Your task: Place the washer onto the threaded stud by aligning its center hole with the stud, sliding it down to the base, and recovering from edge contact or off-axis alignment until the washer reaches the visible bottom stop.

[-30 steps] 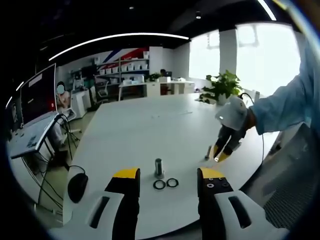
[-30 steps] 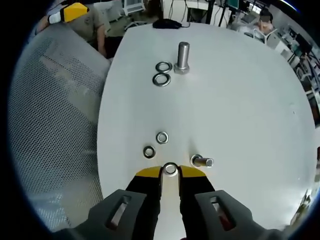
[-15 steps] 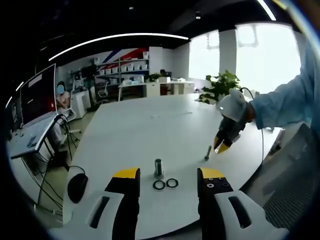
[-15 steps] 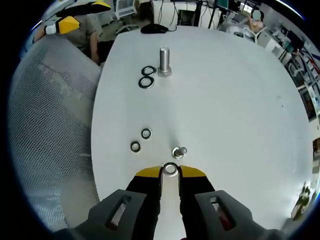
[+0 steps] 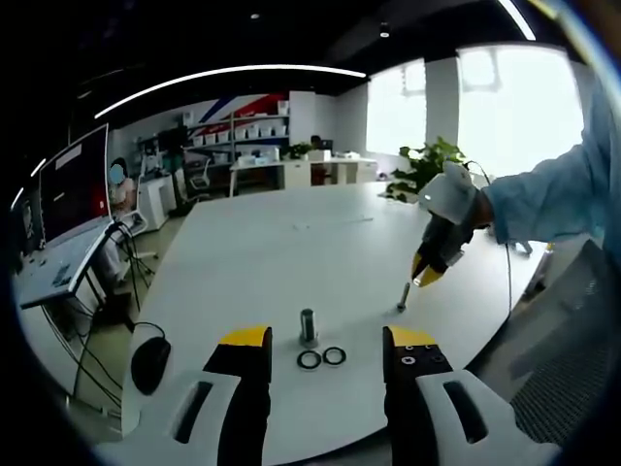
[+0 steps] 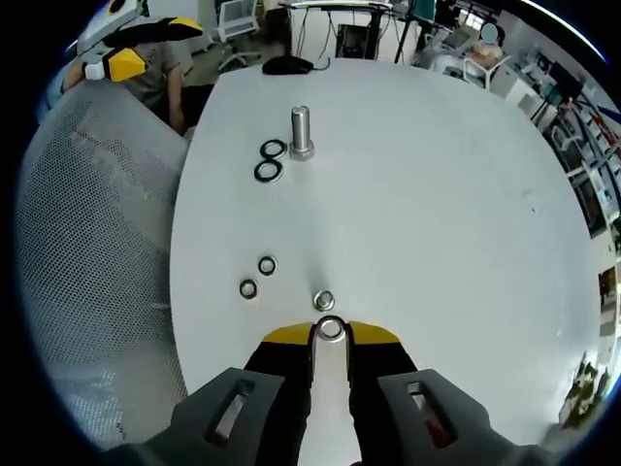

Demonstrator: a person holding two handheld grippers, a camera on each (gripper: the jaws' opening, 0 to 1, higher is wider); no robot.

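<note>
My right gripper [image 6: 331,337] is shut on a small metal washer [image 6: 331,327], held edge-up between the yellow tips. Just ahead of it, the small threaded stud [image 6: 323,300] stands on the white table [image 6: 437,214] and appears end-on. In the left gripper view, the right gripper [image 5: 426,276] hangs a little above that stud [image 5: 402,298]. Two loose small washers [image 6: 267,265] [image 6: 248,289] lie to the stud's left. My left gripper [image 5: 326,340] stands open near the table's edge, with nothing between its jaws.
A larger stud [image 5: 309,325] stands upright with two large washers [image 5: 310,359] [image 5: 335,355] beside it, just ahead of the left jaws. A grey mesh chair [image 6: 87,243] borders the table. A black mouse [image 6: 286,66] lies at the far edge. A blue sleeve [image 5: 553,204] holds the right gripper.
The right gripper has lifted and moved over the small stud with the washer, so the stud now appears end-on rather than from the side. The left gripper has stayed still.
</note>
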